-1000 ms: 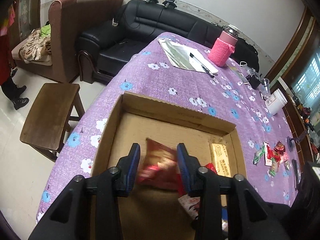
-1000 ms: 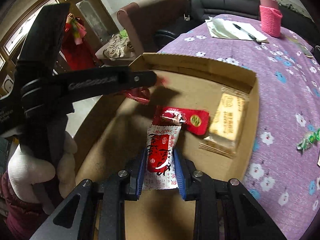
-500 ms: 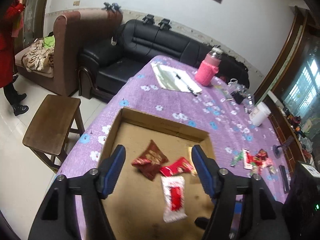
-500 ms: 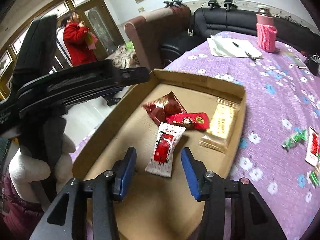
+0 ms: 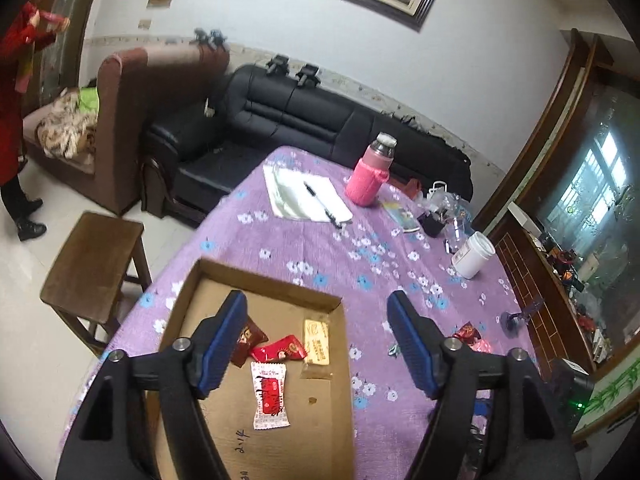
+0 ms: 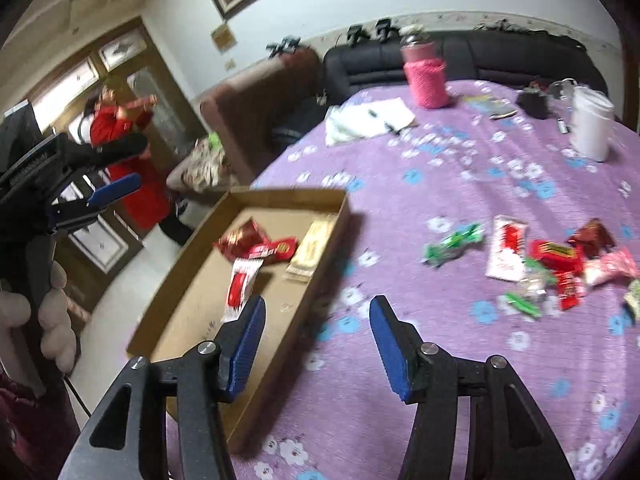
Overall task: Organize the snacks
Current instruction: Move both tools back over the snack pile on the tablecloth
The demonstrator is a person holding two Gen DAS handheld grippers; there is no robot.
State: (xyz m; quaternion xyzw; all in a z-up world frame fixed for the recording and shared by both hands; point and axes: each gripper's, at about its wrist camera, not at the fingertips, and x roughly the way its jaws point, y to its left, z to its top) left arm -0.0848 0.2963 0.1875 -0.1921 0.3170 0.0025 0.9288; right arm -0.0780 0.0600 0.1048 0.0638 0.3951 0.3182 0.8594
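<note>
A shallow cardboard box (image 5: 276, 288) (image 6: 320, 276) lies on the purple flowered tablecloth. In it lie a dark red packet (image 5: 250, 340) (image 6: 240, 240), a red packet (image 5: 280, 352) (image 6: 280, 249), a gold packet (image 5: 317, 341) (image 6: 312, 248) and a white-and-red packet (image 5: 271, 394) (image 6: 242, 284). A pile of loose snacks (image 6: 556, 264) lies on the cloth to the right. My left gripper (image 5: 316, 348) is open and empty, high above the box. My right gripper (image 6: 316, 340) is open and empty above the box's right wall.
A pink-sleeved bottle (image 5: 370, 176) (image 6: 426, 80), papers with a pen (image 5: 308, 200), a white tub (image 5: 474, 254) (image 6: 592, 124) and small clutter stand at the table's far side. A wooden stool (image 5: 92, 264) and sofas stand beyond the table. A person in red (image 6: 128, 168) stands near the door.
Both grippers opened and let go of their packets, which now lie in the box. Both then rose and pulled back; the right one swung right toward the loose snacks.
</note>
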